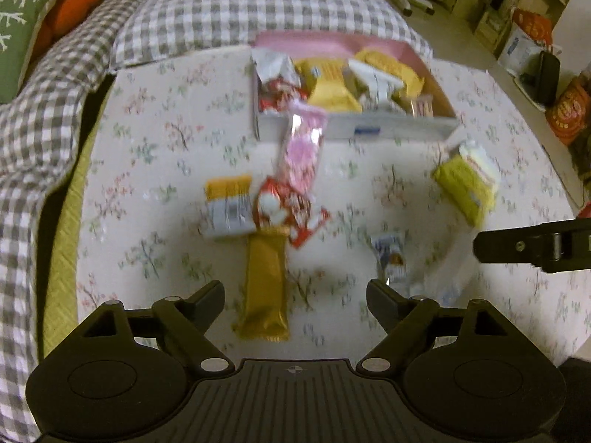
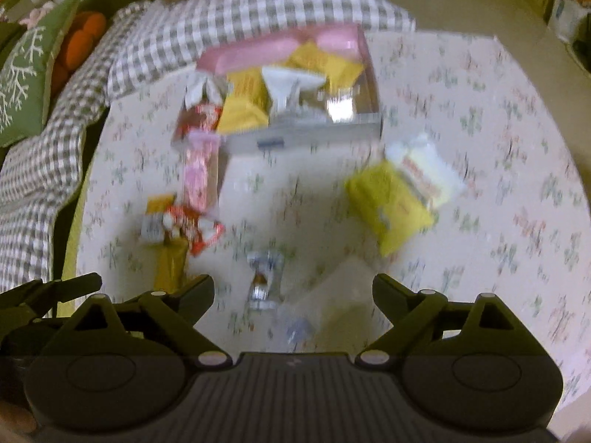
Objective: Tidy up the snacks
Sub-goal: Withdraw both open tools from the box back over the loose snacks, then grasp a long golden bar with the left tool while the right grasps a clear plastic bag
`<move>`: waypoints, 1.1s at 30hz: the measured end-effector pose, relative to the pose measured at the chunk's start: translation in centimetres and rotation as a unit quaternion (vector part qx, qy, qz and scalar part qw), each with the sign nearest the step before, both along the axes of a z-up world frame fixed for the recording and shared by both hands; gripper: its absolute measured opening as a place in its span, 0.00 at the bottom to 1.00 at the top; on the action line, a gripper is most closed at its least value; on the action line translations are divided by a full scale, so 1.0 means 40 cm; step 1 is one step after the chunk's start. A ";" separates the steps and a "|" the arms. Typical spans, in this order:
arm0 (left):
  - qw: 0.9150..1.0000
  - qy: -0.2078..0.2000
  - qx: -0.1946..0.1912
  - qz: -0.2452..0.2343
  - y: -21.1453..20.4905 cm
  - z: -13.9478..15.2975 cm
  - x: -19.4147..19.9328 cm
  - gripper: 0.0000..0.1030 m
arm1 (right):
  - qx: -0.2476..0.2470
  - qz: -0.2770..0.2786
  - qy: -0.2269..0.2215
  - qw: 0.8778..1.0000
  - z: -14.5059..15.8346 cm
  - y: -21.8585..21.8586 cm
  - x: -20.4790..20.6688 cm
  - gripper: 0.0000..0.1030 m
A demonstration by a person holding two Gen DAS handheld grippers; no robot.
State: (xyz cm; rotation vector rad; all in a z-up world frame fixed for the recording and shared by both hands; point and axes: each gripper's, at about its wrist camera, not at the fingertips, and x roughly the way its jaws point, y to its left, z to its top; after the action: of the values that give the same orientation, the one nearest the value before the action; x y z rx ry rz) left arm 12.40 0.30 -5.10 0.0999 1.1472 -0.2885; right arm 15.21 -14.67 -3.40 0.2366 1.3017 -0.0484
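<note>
- Box (image 1: 354,129): shallow, open, pink-lined; it sits at the far side of the floral surface (image 1: 166,140), heaped with yellow, white and red packets.
- Pink wrapper (image 1: 303,151): long, leaning with its top end against the box's front wall.
- Red-and-white packet (image 1: 288,210): crumpled, at the pink wrapper's lower end.
- Orange-and-grey packet (image 1: 229,206): flat, touching the red one's left side.
- Gold bar (image 1: 264,284): long, lying flat, pointing toward the red packet.
- Small blue-and-white packet (image 1: 389,258): alone, right of the bar.
- Yellow-green pack (image 1: 467,181): tilted, right of the box's near corner.
</note>
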 end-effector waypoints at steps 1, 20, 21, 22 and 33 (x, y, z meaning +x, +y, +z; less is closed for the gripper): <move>1.000 -0.003 0.008 -0.003 -0.003 -0.006 -0.008 0.83 | 0.002 -0.007 0.004 1.000 -0.010 -0.001 -0.008 0.89; 0.999 0.013 0.045 0.023 -0.011 -0.086 -0.003 0.83 | 0.012 -0.070 0.035 0.997 -0.112 -0.035 -0.044 0.86; 0.999 0.012 0.044 0.023 -0.012 -0.090 -0.002 0.83 | 0.007 -0.072 0.032 0.997 -0.111 -0.036 -0.044 0.86; 0.999 0.011 0.046 0.025 -0.013 -0.093 -0.002 0.83 | 0.004 -0.075 0.031 0.997 -0.110 -0.038 -0.044 0.86; 0.997 -0.002 0.061 0.049 0.000 -0.118 0.005 0.83 | -0.004 -0.091 0.045 0.995 -0.139 -0.043 -0.038 0.84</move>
State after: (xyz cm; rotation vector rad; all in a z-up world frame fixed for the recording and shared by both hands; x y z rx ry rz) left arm 12.61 0.30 -9.81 0.1498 1.1619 -0.1311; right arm 13.68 -16.37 -8.96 0.3491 1.3674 -0.2211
